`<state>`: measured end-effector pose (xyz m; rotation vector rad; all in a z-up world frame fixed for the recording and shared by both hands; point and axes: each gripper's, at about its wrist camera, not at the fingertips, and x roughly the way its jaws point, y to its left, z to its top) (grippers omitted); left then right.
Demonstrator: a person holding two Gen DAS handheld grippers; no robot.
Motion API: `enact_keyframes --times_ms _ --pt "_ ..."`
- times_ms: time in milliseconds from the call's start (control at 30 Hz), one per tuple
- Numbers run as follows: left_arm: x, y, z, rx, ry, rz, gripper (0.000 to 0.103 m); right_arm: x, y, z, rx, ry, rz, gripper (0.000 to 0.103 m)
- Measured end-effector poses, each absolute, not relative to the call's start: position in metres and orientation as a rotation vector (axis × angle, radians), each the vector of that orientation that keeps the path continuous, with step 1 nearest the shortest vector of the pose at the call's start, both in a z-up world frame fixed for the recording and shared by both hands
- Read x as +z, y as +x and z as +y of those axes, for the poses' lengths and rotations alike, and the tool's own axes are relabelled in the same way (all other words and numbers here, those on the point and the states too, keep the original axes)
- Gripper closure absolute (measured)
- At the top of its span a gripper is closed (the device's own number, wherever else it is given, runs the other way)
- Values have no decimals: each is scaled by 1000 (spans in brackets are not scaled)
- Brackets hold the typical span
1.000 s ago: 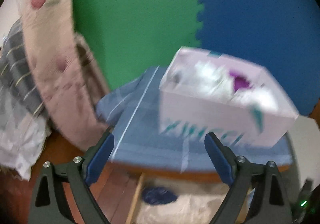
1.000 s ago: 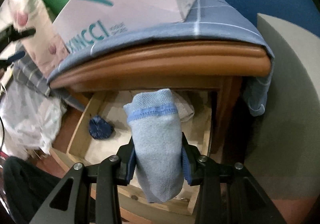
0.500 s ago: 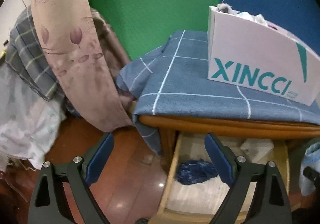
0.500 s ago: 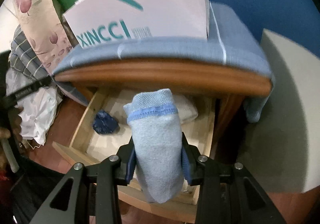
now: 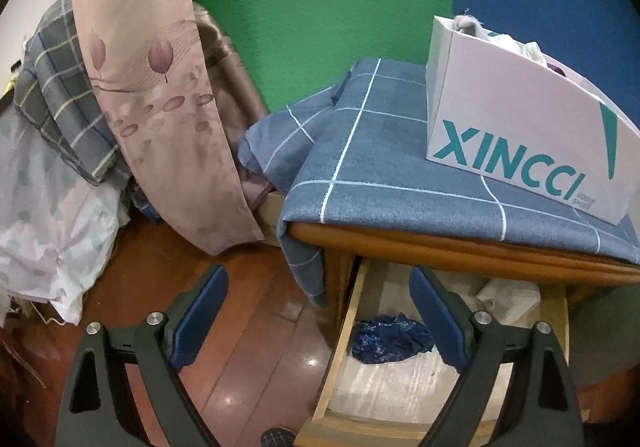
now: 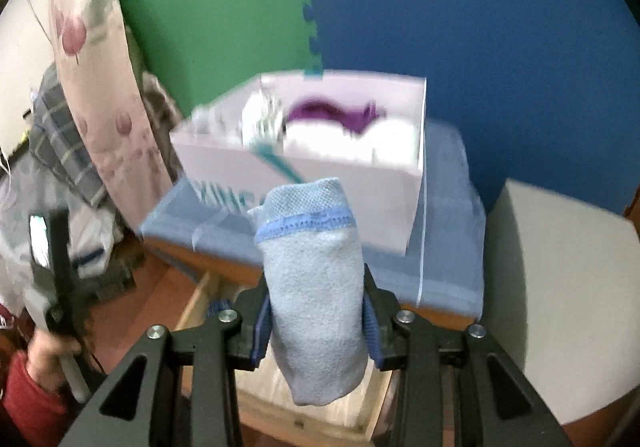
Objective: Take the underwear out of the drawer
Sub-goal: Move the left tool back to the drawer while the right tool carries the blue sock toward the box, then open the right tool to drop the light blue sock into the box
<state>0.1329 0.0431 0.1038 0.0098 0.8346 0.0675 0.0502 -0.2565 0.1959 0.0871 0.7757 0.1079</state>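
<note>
Step in hand: carry-away. Right hand-held gripper [image 6: 316, 321] pinches light-blue underwear [image 6: 316, 287], held above open drawer [image 5: 400, 375]. Left hand-held gripper [image 5: 316, 311] spread, empty. Next, likely: place into white box [image 6: 320, 175] on table [image 5: 440, 239]; dark-blue item [image 5: 390, 339] remains in drawer.

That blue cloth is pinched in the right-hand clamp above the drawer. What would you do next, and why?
Probably carry it forward over the white box and let go. The right gripper is shut on the light blue underwear, already above the open drawer, and the box on the nightstand holds other clothes.
</note>
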Motion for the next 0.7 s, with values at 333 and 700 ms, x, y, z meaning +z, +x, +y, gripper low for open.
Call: enact_keyframes --times_ms 333,700 --pt "102 134 45 76 -1 842 13 260 124 -246 72 37 721 65" --pt "95 139 53 86 -37 887 13 255 205 -240 -12 -48 803 65"
